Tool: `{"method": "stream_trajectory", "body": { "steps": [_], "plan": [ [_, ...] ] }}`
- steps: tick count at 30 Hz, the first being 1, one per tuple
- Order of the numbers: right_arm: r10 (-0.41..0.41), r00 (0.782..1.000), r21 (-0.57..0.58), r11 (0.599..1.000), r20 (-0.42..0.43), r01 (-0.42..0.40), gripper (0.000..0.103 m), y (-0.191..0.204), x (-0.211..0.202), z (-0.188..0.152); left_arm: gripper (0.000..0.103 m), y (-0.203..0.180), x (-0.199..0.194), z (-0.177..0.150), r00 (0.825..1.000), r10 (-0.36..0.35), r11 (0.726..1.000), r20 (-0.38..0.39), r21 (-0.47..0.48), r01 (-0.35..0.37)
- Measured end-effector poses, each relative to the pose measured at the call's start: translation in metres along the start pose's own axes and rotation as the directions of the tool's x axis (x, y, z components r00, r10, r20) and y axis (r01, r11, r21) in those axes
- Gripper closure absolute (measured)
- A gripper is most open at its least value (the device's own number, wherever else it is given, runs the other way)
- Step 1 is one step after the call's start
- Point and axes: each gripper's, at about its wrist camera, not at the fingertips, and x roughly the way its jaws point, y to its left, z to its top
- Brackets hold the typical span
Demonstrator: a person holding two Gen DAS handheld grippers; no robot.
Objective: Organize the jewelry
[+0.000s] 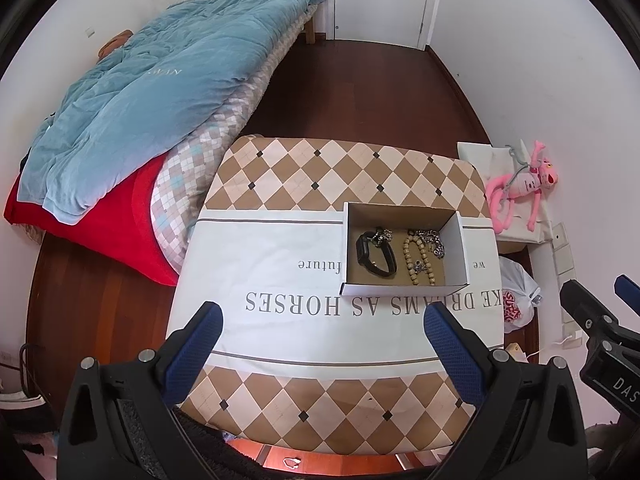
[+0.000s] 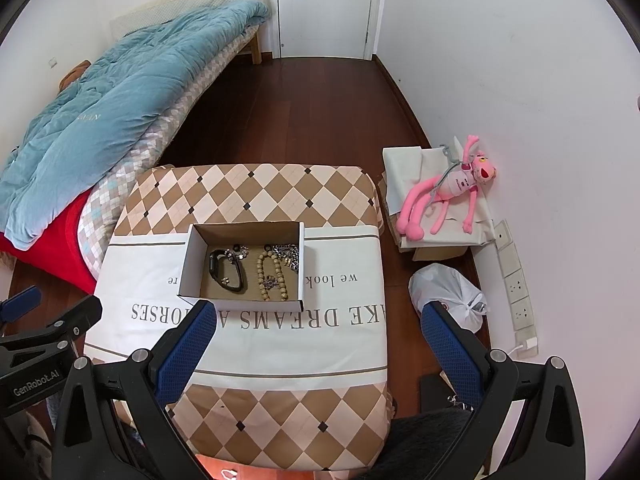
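While both grippers (left (image 1: 322,320), right (image 2: 318,320)) hover spread and empty, the watch (image 1: 376,254) and beads (image 1: 418,256) lie boxed

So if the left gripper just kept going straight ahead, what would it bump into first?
Probably the printed cloth on the table, just short of the cardboard box. The open left gripper points down at that spot, with nothing between. Depth is hard to judge, so it might catch the box's near wall instead.
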Motion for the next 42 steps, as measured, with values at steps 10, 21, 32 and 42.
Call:
{"method": "stream_trajectory", "body": {
  "steps": [10,21,32,42],
  "plan": [
    [0.001,1.000,0.006,1.000,0.000,-0.001,0.000,0.0012,0.0015,-0.0012,0.000,0.0016,-0.0038,0.0015,1.000,0.006,1.000,0.023,0.006,-0.007],
    [0.008,1.000,0.009,1.000,-0.002,-0.008,0.000,0.0037,0.0035,-0.0030,0.000,0.0015,-0.0044,0.0020,0.999,0.006,1.000,0.032,0.010,-0.007],
    [0.006,1.000,0.007,1.000,-0.004,-0.006,0.000,0.0046,0.0036,-0.0037,0.000,-0.0004,-0.0061,0.0027,1.000,-0.006,1.000,0.029,0.016,0.006],
    [0.000,1.000,0.004,1.000,-0.002,0.000,0.000,0.0044,0.0030,-0.0037,0.000,-0.0009,-0.0081,0.0028,0.999,-0.011,1.000,0.032,0.021,0.010]
  ]
}}
